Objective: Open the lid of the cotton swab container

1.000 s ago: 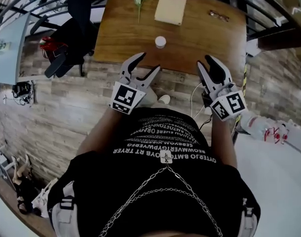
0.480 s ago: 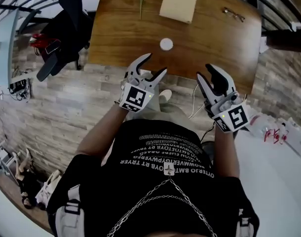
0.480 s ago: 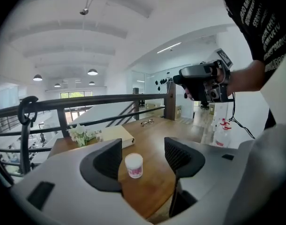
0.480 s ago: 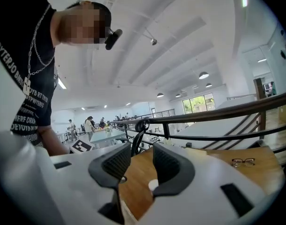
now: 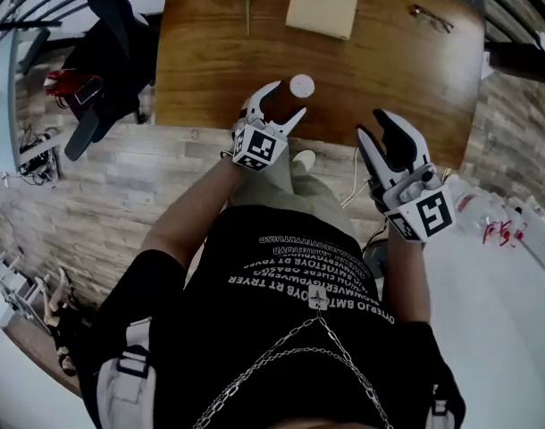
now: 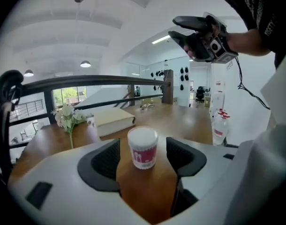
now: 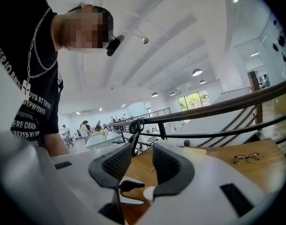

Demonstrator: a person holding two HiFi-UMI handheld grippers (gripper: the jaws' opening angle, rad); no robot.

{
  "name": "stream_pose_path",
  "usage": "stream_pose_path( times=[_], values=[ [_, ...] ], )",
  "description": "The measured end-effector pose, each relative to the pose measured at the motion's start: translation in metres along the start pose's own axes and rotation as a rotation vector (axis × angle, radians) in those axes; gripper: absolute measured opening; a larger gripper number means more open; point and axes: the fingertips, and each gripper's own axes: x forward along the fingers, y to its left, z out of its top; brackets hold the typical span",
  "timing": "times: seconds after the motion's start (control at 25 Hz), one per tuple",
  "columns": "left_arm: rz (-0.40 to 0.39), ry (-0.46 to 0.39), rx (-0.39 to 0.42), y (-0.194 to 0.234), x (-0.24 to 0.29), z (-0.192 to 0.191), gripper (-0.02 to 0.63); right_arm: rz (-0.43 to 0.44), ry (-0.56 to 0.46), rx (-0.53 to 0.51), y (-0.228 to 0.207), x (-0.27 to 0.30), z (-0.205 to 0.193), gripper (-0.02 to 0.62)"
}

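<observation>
The left gripper (image 5: 288, 99), its jaws just opening wide, is flanking the untouched cotton swab container (image 5: 301, 85); the right gripper (image 5: 373, 122) is hovering spread and empty.

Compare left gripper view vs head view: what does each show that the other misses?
Left gripper view only: the red label on the side of the cotton swab container, and the ceiling lamps. Head view only: the person's chain, the plank floor and a black chair. Both: the container, the book, the flowers, the wooden table and the open right gripper.
</observation>
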Motion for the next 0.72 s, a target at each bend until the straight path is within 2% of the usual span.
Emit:
stream_pose_path(
  times=[0.16, 0.28, 0.56, 0.72],
  values=[
    [-0.039, 0.081, 0.016, 0.002, 0.023, -0.022, 0.31, -0.026, 0.006, 0.034, -0.011, 0.003, -0.005, 0.144],
    [-0.073, 0.09, 0.01, -0.001, 0.034, -0.028, 0.308, -0.052, -0.002, 0.09, -0.018, 0.002, -0.01, 0.144],
    [-0.072, 0.14, 0.063, -0.003, 0.049, -0.033, 0.305, -0.046, 0.022, 0.096, -0.014, -0.01, -0.014, 0.143],
    [-0.067, 0.156, 0.054, 0.002, 0.054, -0.035, 0.276, -0.062, -0.006, 0.124, -0.018, -0.025, -0.006, 0.14]
  ],
)
